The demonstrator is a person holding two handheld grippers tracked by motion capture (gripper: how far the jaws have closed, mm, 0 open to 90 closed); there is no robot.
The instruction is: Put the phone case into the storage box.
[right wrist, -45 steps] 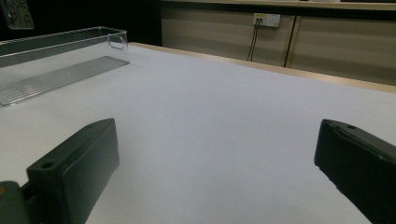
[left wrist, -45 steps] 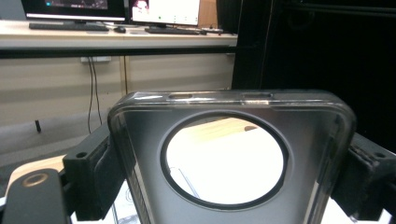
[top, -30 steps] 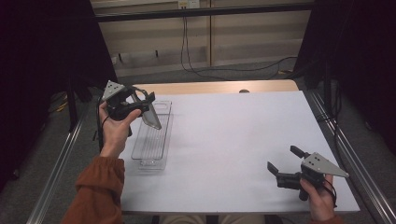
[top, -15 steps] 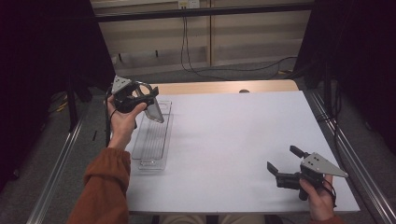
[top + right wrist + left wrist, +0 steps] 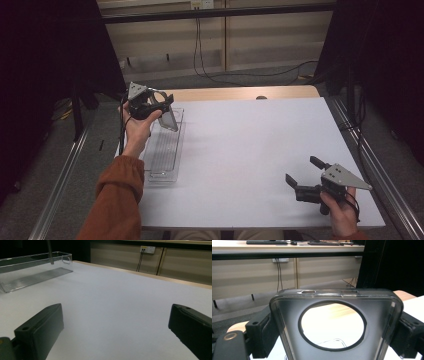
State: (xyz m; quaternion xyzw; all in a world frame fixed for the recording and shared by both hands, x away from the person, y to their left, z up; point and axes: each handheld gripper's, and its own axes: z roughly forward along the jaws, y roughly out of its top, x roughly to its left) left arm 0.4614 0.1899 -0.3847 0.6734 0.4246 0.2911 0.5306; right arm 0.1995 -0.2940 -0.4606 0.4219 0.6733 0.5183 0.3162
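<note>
Left tool clamps a phone case above the clear tray, nothing in the way. Right tool sits wide over bare tabletop. Since earlier, the case has lifted slightly higher.

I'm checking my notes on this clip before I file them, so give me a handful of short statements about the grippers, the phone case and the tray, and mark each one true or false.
1. The left gripper is shut on a clear phone case. True.
2. The phone case lies flat inside the clear tray. False: it is held up in the air above the tray's far end.
3. The right gripper has its jaws open with nothing between them. True.
4. The right gripper hovers over the tray. False: it is at the near right part of the white table, well away from the tray.
5. The tray sits along the table's left side. True.
</note>
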